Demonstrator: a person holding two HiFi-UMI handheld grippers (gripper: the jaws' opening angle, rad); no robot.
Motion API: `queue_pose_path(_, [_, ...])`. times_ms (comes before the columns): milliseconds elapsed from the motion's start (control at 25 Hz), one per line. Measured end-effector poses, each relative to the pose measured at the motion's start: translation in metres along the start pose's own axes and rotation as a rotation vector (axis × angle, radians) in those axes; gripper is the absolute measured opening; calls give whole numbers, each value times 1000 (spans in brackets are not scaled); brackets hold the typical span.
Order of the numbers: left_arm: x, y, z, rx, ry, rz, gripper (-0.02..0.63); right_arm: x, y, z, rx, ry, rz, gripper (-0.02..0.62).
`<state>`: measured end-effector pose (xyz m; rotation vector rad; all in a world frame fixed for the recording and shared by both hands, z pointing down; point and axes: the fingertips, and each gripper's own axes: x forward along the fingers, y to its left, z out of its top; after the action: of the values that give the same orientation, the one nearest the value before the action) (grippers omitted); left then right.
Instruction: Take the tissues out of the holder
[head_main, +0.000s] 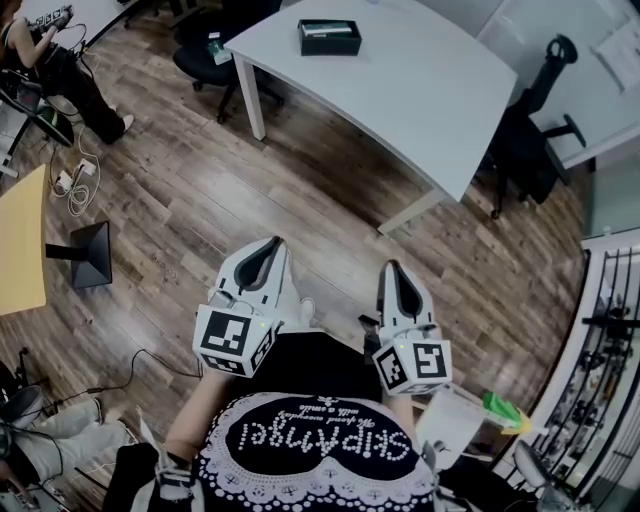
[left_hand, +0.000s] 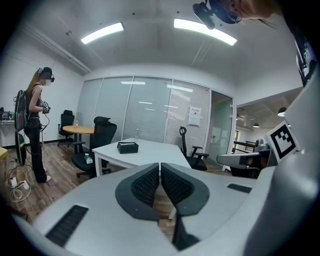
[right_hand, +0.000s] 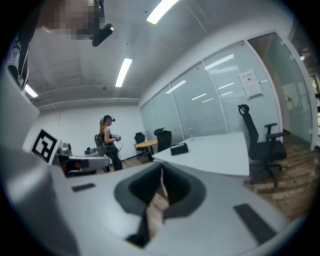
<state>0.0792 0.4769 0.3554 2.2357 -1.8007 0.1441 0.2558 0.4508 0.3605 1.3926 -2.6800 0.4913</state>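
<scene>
Head view: approach stage, nothing taken yet. Two grippers, left gripper (head_main: 274, 245) and right gripper (head_main: 392, 270), well short of one white table (head_main: 400, 95). One black tissue holder (head_main: 329, 37) on table's far end.

Left gripper view: jaws pressed together, empty, aimed at table.

Right gripper view: jaws closed, empty.

Likely next: step up to table, open, pinch tissues.

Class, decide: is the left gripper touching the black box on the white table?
Apart. The head view shows wooden floor between the left gripper and the black box.
</scene>
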Motion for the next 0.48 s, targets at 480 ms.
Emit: queue_pose_path(480, [71,70,37,23,-7,-33,32,88,-8,24,13,18,-43,34])
